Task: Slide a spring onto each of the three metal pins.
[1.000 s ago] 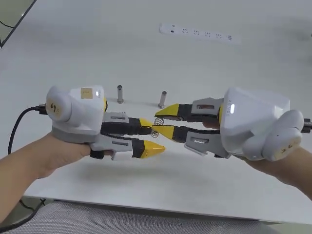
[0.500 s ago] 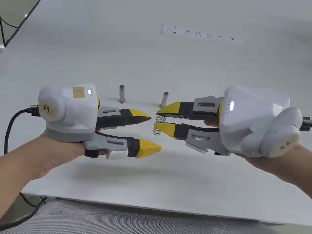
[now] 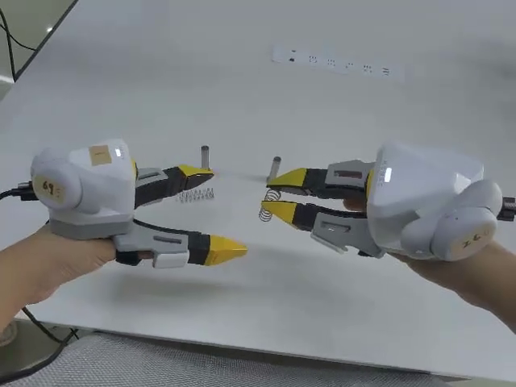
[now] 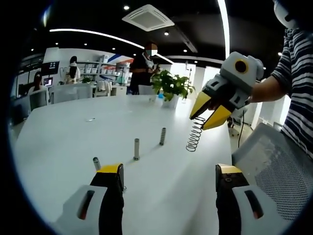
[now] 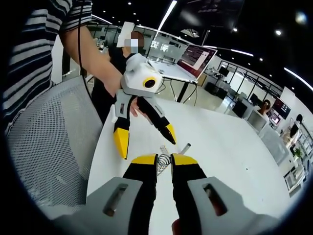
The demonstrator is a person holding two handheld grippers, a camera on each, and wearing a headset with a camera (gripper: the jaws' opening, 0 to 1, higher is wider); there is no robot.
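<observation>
My right gripper (image 3: 276, 195) is shut on a small spring (image 3: 266, 206), which hangs from its yellow tips above the white table (image 3: 322, 274). In the right gripper view the spring (image 5: 164, 160) sits between the jaws of my right gripper (image 5: 164, 164). My left gripper (image 3: 213, 211) is open and holds nothing, a hand's width to the left of the right one. A loose spring (image 3: 196, 195) lies on the table by its upper jaw. Two bare metal pins (image 3: 205, 156) (image 3: 276, 168) stand behind the tips. In the left gripper view a third pin (image 4: 163, 136) looks coiled, as if carrying a spring.
A white power strip (image 3: 339, 63) lies at the far side of the table. A mesh chair (image 5: 54, 147) stands by the table's near edge. Other people and desks are in the room beyond.
My left gripper has drawn back to the left, away from the right gripper, with its jaws spread wider. The right gripper keeps the spring. A loose spring on the table now shows.
</observation>
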